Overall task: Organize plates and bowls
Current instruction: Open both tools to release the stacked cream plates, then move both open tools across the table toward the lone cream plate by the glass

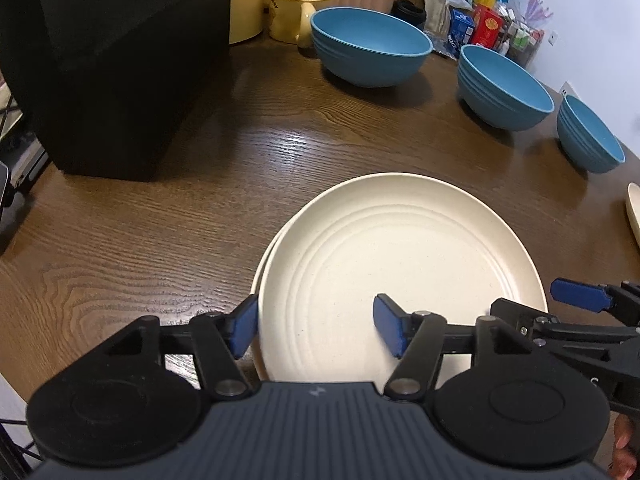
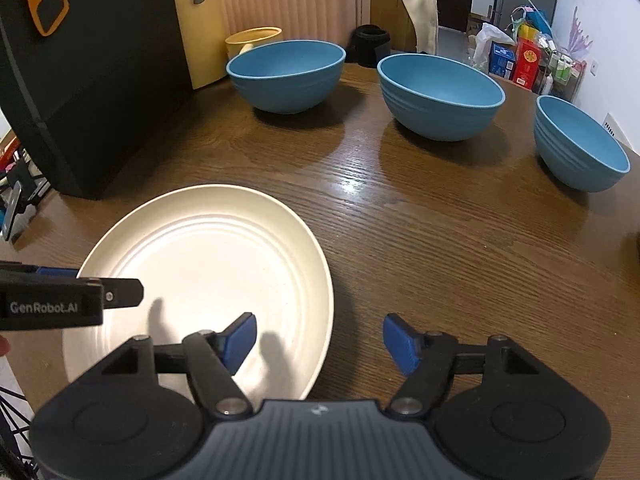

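Plates (image 1: 400,264), cream, two stacked on bench (image 1: 180,200), the lower showing only as a sliver at the left edge. Left tool (image 1: 316,328) gapes wide astride the stack's left rim, one pad outside the rim, one over the top plate; nothing is gripped. Right tool (image 2: 318,340) likewise wide and empty, astride the right rim. Bowls, blue, three: left bowl (image 2: 286,76), middle bowl (image 2: 440,96), right bowl (image 2: 580,144), well apart in a row beyond. Third cream plate (image 1: 634,216) cut off at the frame edge.
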The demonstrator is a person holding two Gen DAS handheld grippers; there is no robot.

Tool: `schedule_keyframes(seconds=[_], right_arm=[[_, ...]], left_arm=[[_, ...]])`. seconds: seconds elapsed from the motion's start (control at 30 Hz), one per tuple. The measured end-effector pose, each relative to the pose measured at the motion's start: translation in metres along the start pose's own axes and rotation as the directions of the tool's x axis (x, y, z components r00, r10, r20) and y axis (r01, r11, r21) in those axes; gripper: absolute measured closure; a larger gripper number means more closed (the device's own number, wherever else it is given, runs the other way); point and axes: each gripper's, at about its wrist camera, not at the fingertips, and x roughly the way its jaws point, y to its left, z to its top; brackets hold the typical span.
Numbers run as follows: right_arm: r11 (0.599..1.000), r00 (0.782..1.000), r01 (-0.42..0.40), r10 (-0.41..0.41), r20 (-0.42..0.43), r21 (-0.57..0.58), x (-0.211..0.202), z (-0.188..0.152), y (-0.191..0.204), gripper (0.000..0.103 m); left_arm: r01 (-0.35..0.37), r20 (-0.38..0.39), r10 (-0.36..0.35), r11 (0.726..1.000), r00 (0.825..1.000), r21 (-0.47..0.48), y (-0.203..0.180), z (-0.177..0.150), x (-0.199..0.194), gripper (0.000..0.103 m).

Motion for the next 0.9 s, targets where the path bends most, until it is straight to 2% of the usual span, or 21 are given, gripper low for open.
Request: schedule_keyframes(seconds=[0.2,0.27,0.33,0.53,0.6,0.67,0.73,0.77,0.83,0.9], right_arm=[[1.0,1.0,0.013,-0.013,-0.004,0.009,0.002,0.001,0.003,0.034],[1.0,1.0,0.015,-0.015,-0.004,0.018,0.002,0.0,0.003,0.034],[0.999,1.0,0.016,-0.016,-0.005,0.029,0.001,0.0,0.003,0.033],[0.996,1.0,0.012,-0.012,-0.009,0.089,-0.001,0.0,0.001,0.032],[0.994,1.0,0.012,-0.011,-0.008,0.112,-0.004,0.0,-0.001,0.028],[0.991,1.0,0.014,-0.013,-0.009,0.136,-0.006,-0.001,-0.002,0.02],[0.987,1.0,0.009,-0.008,-0.009,0.16,-0.007,-0.001,-0.002,0.016],[0.985,1.0,0.007,-0.005,-0.012,0.17,-0.008,-0.002,-0.002,0.008],[0.982,1.0,0.001,0.002,-0.016,0.187,-0.009,-0.002,0.0,0.0],[0.979,1.0,0.0,0.003,-0.017,0.202,-0.011,-0.003,0.003,0.0]], left_arm=[[-0.005,0.0,0.005,1.0,1.0,0.029,-0.003,0.001,0.002,0.037],[-0.012,0.005,0.012,0.999,1.0,0.043,-0.004,0.001,0.001,0.026],[-0.023,0.024,0.021,0.998,0.999,0.062,-0.006,0.001,-0.003,0.02],[-0.021,0.023,0.02,0.998,1.0,0.056,-0.001,0.008,-0.009,0.015],[-0.019,0.022,0.018,0.999,1.0,0.048,0.003,0.009,-0.011,0.011],[-0.025,0.021,0.024,0.999,0.999,0.04,0.009,0.009,-0.013,0.002],[-0.023,0.017,0.022,0.999,1.0,0.035,0.013,0.01,-0.015,0.002],[-0.02,0.015,0.019,0.999,1.0,0.034,0.016,0.011,-0.016,0.0],[-0.013,0.013,0.012,0.999,1.0,0.032,0.021,0.012,-0.019,0.0],[0.001,0.007,-0.001,1.0,1.0,0.024,0.026,0.012,-0.021,0.0]])
